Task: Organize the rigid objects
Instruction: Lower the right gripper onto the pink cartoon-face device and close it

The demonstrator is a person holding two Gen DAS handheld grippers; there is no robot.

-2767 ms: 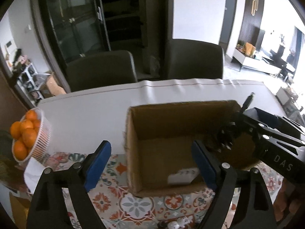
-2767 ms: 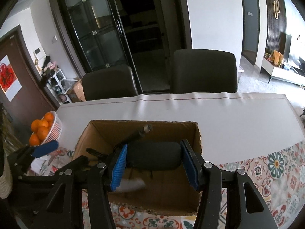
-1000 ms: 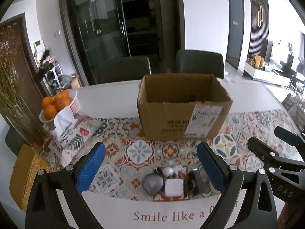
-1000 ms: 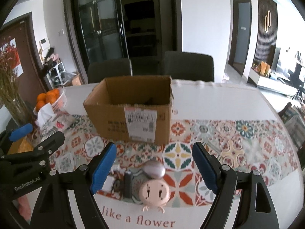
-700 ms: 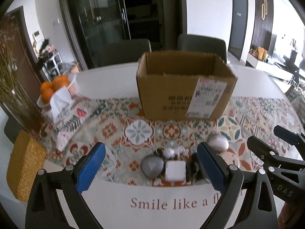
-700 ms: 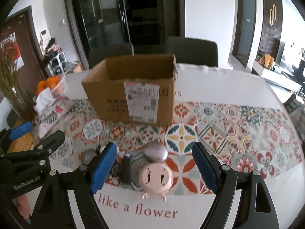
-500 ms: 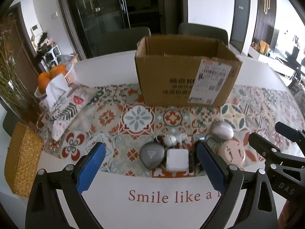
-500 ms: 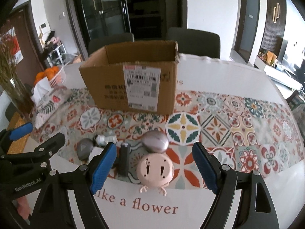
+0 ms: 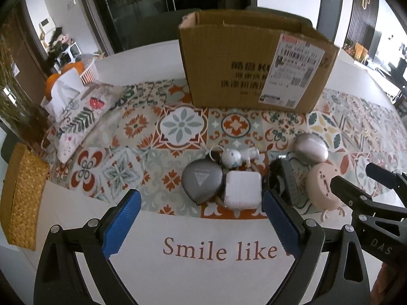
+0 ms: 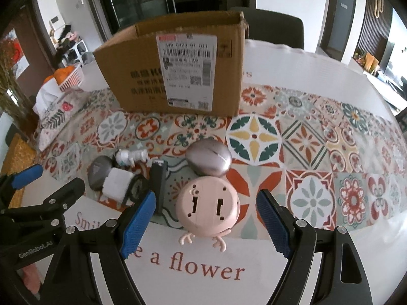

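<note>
Your small items cluster near the desk's [image 10: 318,58] front edge: the pink round gadget [image 10: 207,209] sits just ahead of your right claw [image 10: 206,225], spread and empty. The white cube [image 9: 243,189] and grey pebble [image 9: 202,180] lie before your left claw [image 9: 201,222], likewise spread. Open patterned runner separates them from the cardboard box [image 9: 254,63].

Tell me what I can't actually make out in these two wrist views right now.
- Inside of the cardboard box: hidden by its front wall in both views.
- Black object beside the white charger: partly behind the right claw's finger, identity unclear.
- Pink round gadget: left view, cut by the right claw's arm.
- Shipping label: print too small.
- Tablecloth lettering: cut off by fingers.
</note>
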